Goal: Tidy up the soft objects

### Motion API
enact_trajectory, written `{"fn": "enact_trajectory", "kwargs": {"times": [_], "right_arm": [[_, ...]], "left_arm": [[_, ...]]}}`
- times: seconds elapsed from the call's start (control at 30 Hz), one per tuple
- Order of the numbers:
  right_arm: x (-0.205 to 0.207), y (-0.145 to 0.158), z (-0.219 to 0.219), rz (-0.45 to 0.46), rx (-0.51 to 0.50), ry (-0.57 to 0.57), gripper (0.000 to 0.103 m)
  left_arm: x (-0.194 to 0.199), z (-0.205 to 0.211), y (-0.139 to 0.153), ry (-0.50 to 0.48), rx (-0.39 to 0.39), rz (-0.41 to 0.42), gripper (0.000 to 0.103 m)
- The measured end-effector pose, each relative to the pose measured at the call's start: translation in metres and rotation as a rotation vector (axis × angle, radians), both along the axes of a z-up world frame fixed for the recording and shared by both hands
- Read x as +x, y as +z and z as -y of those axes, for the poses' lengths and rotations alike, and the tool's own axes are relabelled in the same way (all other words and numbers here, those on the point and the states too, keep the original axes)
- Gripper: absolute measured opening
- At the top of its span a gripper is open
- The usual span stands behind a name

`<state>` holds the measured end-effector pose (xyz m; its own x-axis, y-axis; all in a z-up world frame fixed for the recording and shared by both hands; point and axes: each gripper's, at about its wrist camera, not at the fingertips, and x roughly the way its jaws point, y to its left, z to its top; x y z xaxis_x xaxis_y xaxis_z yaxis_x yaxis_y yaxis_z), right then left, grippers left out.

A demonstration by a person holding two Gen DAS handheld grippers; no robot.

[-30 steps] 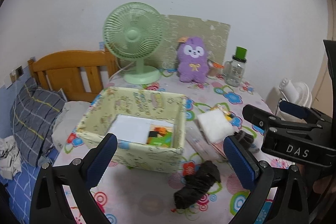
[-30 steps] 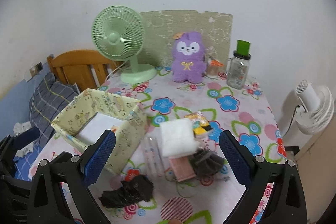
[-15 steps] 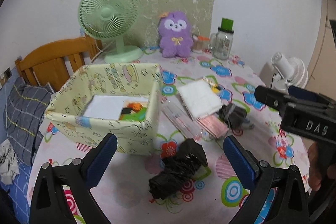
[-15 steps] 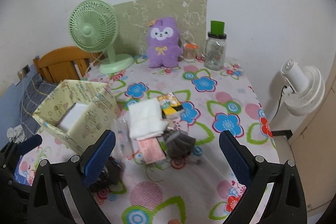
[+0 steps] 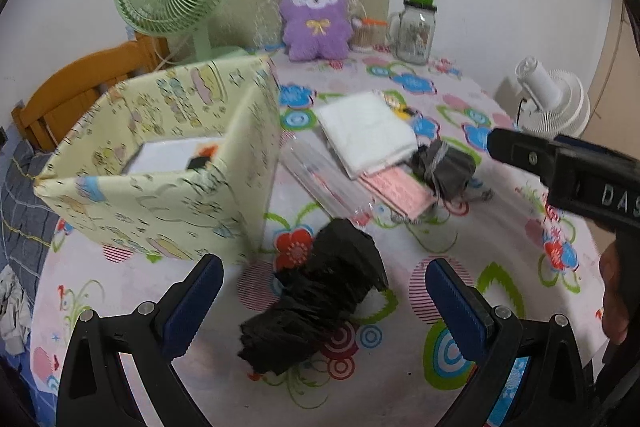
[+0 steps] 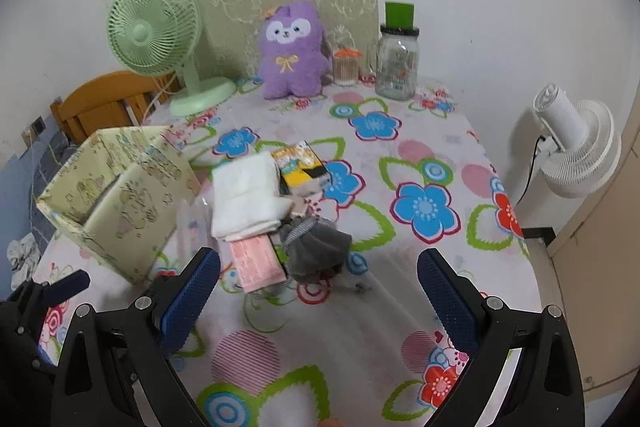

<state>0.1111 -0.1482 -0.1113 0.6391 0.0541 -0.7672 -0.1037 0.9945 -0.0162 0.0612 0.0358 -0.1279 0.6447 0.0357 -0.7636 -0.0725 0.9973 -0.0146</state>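
Blue-padded left gripper [image 5: 318, 301] gapes wide and empty over a crumpled black plastic bag [image 5: 316, 297] on the flowered tablecloth [image 6: 400, 287]. Right gripper [image 6: 318, 293] is equally wide, holding nothing, near a grey sock bundle [image 6: 316, 247]. Beside them stands a pale yellow fabric box [image 5: 168, 163].

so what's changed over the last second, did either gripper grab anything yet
No grab yet. The left gripper has come down and forward, its open jaws now either side of the crumpled black bag, which lies untouched. The right gripper has swung right and closed in on the grey sock, also open and empty. The yellow fabric box, white towel and pink mask pack stayed put.
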Motion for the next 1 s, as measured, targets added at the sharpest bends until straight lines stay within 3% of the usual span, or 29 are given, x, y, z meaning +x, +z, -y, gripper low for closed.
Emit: {"fn": "enact_trajectory", "kwargs": {"times": [0.63,0.77,0.87,1.0], "right_arm": [[0.059,-0.067,0.009,-0.143,0.004,0.095,0.1],[0.068,-0.08,0.012,-0.162,0.004,0.095,0.1],[0.071,-0.087,0.012,-0.171,0.005,0.101,0.1],[0.074,-0.092,0.011,-0.168,0.009,0.108,0.1]], "left_arm": [[0.025,0.011,-0.047,0.005,0.061,-0.137,0.102],[0.025,0.005,-0.049,-0.001,0.014,-0.136,0.1],[0.026,0.003,-0.049,-0.011,0.0,-0.126,0.094],[0.023,0.008,-0.046,-0.041,-0.003,-0.104,0.07]]}}
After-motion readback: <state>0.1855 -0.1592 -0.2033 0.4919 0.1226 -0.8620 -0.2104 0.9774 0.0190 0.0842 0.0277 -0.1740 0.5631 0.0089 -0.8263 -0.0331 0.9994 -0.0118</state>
